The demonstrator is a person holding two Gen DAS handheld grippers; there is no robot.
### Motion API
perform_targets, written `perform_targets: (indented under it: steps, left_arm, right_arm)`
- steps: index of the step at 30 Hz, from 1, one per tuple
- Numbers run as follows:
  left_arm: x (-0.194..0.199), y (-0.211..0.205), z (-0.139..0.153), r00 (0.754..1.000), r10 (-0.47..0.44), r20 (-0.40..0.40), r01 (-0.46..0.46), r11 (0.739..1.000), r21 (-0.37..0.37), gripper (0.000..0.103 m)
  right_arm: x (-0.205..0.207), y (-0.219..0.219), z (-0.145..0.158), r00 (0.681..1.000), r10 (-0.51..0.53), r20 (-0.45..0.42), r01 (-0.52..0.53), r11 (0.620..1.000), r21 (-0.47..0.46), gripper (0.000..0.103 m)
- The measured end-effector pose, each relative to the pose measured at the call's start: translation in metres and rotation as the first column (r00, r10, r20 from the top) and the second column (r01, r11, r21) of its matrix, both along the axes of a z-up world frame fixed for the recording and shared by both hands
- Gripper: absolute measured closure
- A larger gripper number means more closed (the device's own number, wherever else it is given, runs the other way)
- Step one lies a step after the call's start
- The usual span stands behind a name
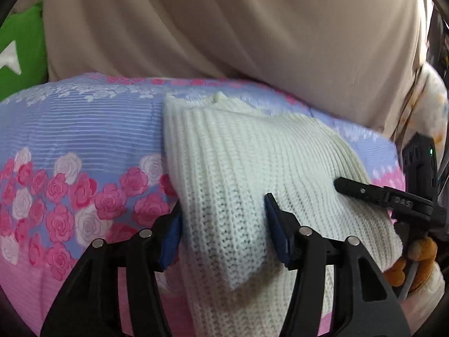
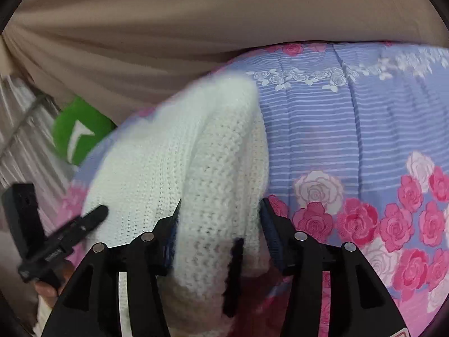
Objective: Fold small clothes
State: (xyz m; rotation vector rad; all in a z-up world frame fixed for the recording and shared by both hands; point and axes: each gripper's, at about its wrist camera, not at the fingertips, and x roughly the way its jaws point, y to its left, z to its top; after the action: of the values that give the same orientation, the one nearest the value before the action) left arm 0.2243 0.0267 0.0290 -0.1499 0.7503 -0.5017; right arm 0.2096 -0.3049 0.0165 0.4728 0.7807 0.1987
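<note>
A: The bed wears a blue-striped bedspread (image 1: 84, 129) printed with pink roses, and a beige curtain (image 1: 224, 28) hangs behind it. Where is the garment?

B: The white knit sweater (image 1: 238, 163) lies bunched on the bedspread between both tools. The left claw (image 1: 223, 224) straddles its near edge, with knit between the blue pads.

A: Pinched?

B: I cannot tell; the pads sit at the fabric, yet no squeeze shows. The same goes for the right claw (image 2: 220, 224), with a fold of knit between its jaws.

A: What could go wrong?

B: I judge the thick, loose knit could slip from a shallow bite, or only the top layer could be caught, so the fold drags crooked. The sweater is bunched, and uneven pulls would skew it further.
</note>
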Motion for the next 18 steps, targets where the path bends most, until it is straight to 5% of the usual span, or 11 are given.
perform_targets:
  steps: [4,7,11,13,18]
  left_arm:
    - [-0.034,0.016,0.036,0.998,0.041,0.052,-0.040,0.999,-0.014,0.051]
    - [-0.062,0.008,0.051,0.994,0.036,0.107,-0.040,0.998,0.037,0.051]
    - [-0.065,-0.025,0.028,0.995,0.035,0.091,-0.053,0.978,0.200,0.051]
    - [-0.057,-0.032,0.003,0.997,0.067,0.038,-0.075,0.958,0.277,0.049]
    - [-0.065,-0.022,-0.009,0.993,0.121,-0.010,-0.115,0.965,0.234,0.049]
  right_arm:
    - [-0.053,0.013,0.043,0.993,-0.003,0.119,0.017,0.993,-0.118,0.053]
    - [-0.080,0.031,0.051,0.987,0.068,0.142,-0.042,0.983,-0.180,0.070]
    - [-0.069,0.045,0.016,0.995,0.091,0.035,-0.072,0.931,-0.358,0.099]
    - [-0.062,0.033,0.004,0.999,0.018,0.028,-0.004,0.903,-0.429,0.098]
    - [-0.088,0.027,0.022,1.000,0.000,0.023,0.008,0.933,-0.359,0.091]
